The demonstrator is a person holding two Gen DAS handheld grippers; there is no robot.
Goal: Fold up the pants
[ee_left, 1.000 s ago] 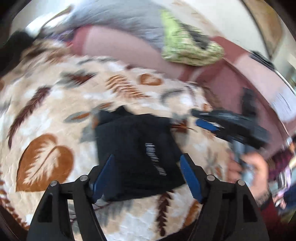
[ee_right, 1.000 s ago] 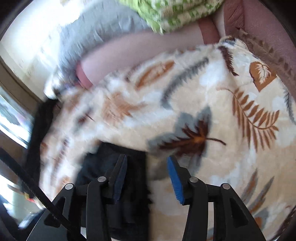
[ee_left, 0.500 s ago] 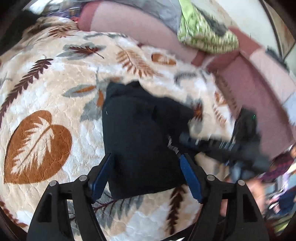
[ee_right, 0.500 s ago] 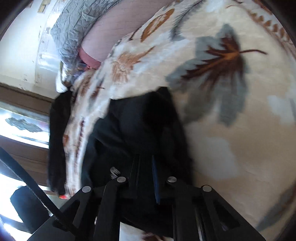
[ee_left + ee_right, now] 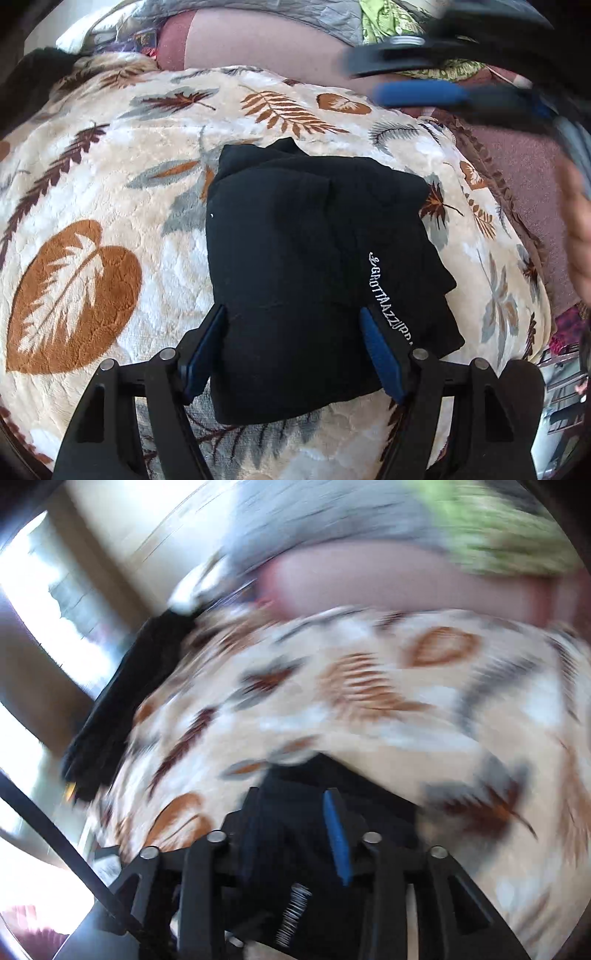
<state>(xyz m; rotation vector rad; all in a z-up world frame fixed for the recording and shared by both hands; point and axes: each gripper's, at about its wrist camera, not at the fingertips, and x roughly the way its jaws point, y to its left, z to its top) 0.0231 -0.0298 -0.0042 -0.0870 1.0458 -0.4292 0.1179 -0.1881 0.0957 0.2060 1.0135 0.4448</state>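
The black pants (image 5: 310, 266) lie folded into a compact bundle on the leaf-print blanket (image 5: 110, 192), white lettering on the right side. My left gripper (image 5: 295, 343) is open, its blue pads straddling the bundle's near edge without closing on it. My right gripper (image 5: 295, 827) is open and empty, held above the far end of the pants (image 5: 332, 786); it also shows as a blurred blue pad in the left wrist view (image 5: 424, 92) at the top right. The right wrist view is motion-blurred.
A pink sofa back (image 5: 266, 40) with a grey quilt (image 5: 295, 11) and a green cloth (image 5: 384, 18) runs behind the blanket. Another dark garment (image 5: 122, 701) hangs at the blanket's left edge by a bright window. The blanket's right edge drops to maroon upholstery (image 5: 524, 177).
My right gripper was shut on the pants half a second ago; it has opened, let go and lifted away up and back. The left gripper stayed open over the bundle.
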